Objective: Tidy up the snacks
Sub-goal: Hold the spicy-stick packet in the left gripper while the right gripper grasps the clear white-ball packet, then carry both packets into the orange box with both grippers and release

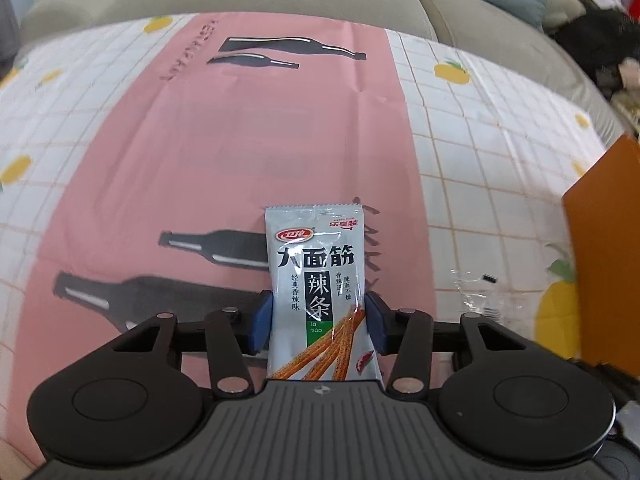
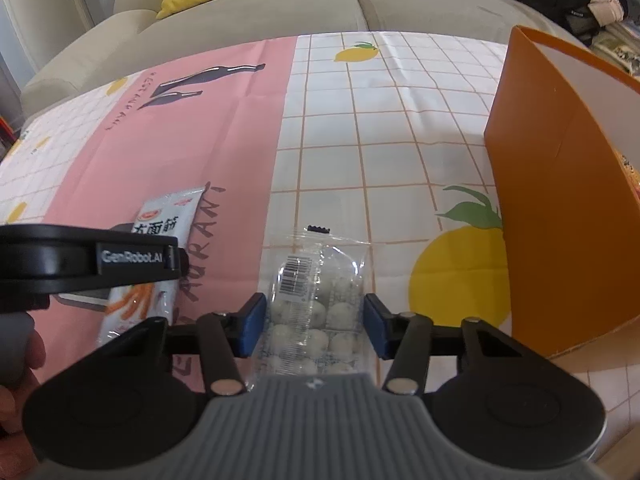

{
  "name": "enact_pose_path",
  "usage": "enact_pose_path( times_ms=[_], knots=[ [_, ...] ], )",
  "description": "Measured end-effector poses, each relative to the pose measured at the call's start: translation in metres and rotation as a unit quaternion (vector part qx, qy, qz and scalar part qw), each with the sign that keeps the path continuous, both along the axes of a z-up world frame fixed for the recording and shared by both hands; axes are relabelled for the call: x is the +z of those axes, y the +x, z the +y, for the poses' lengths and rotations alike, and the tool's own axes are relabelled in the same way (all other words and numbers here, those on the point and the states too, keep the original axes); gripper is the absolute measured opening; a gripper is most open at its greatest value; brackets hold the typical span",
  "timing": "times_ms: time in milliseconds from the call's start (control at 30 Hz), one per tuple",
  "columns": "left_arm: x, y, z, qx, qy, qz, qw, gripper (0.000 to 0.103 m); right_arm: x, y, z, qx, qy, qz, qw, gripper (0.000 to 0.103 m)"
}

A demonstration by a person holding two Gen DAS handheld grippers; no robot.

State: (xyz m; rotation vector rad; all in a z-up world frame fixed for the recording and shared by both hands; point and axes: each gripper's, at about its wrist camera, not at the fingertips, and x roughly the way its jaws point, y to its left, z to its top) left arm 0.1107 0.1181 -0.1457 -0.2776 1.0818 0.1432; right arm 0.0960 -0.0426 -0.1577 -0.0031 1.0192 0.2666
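A grey-white packet of spicy strips (image 1: pixel 320 292) with Chinese lettering lies on the pink strip of the tablecloth, and my left gripper (image 1: pixel 319 320) is shut on it, blue pads pressed against both long edges. The same packet (image 2: pixel 168 216) shows at the left of the right wrist view, partly under the left tool's black housing (image 2: pixel 80 258). A clear bag of small white round snacks (image 2: pixel 316 312) lies on the checked part of the cloth. My right gripper (image 2: pixel 314 324) is shut on it, its pads touching both sides. That bag (image 1: pixel 476 292) also shows at the right of the left wrist view.
An open orange box (image 2: pixel 560 200) with a white inside stands to the right, close to the clear bag; its edge (image 1: pixel 600 240) also shows in the left wrist view. Behind the table is a beige sofa (image 2: pixel 320 4) with yellow and blue cushions. A hand (image 2: pixel 16 360) is at the left edge.
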Motion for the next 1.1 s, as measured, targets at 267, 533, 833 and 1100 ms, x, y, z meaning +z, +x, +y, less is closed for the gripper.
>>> enact_pose_path(
  times_ms=[267,533,833,1100],
  knots=[
    [0.026,-0.012,-0.001,0.006,-0.034,-0.022,0.9992,0.054,0.02,-0.001,-0.007,0.008,0.024,-0.006,1.0,0.05],
    [0.071,-0.023,-0.006,0.001,-0.06,-0.058,0.9965,0.054,0.072,-0.016,-0.023,0.037,0.04,-0.048,0.997,0.05],
    [0.123,-0.03,-0.038,-0.044,-0.077,-0.098,0.9912,0.054,0.131,-0.022,-0.069,0.036,0.061,-0.09,0.993,0.05],
    [0.158,-0.02,-0.097,-0.126,-0.085,-0.118,0.9813,0.054,0.169,-0.014,-0.133,0.004,0.034,-0.121,0.992,0.05]
  ],
)
